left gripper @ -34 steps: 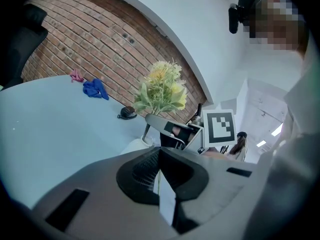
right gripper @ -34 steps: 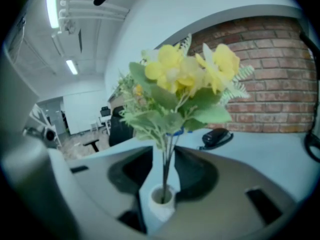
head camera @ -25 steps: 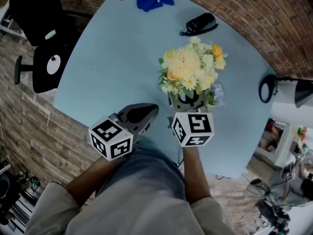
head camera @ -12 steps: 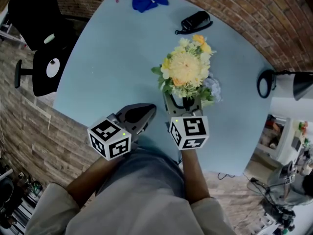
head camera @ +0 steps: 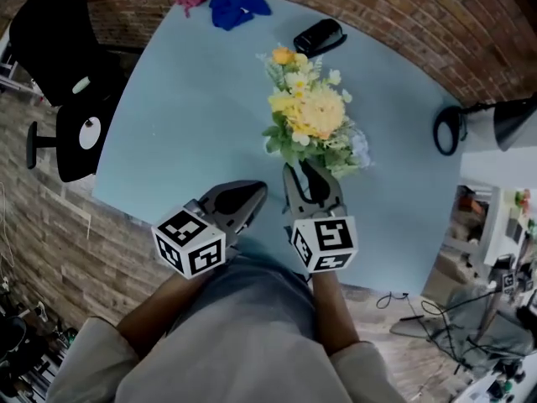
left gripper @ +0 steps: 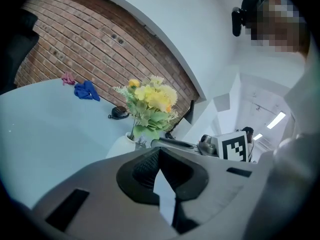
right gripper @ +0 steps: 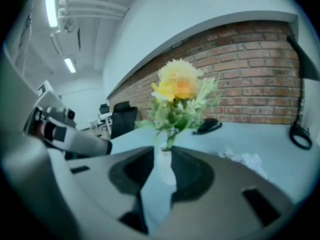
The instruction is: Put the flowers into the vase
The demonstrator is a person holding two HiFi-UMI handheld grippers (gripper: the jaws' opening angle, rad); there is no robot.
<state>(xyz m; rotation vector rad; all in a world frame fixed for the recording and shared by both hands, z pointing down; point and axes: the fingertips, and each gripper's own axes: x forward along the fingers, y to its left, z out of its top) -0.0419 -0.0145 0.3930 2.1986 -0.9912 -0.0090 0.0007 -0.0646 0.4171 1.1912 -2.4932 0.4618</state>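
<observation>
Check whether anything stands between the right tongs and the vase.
Nothing visible does. The vase, flowers already in it, stands right in front of the right tongs, whose jaws are closing, gripping nothing.

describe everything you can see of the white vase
The vase is small, white and smooth, perhaps ceramic, narrow at the neck and rounder below. It stands upright on the pale blue table and holds yellow, orange and white flowers with green leaves, which hide it almost wholly in the head view. The right gripper points at it, jaws closing; the vase shows in their gap, but the pads do not press it.
</observation>
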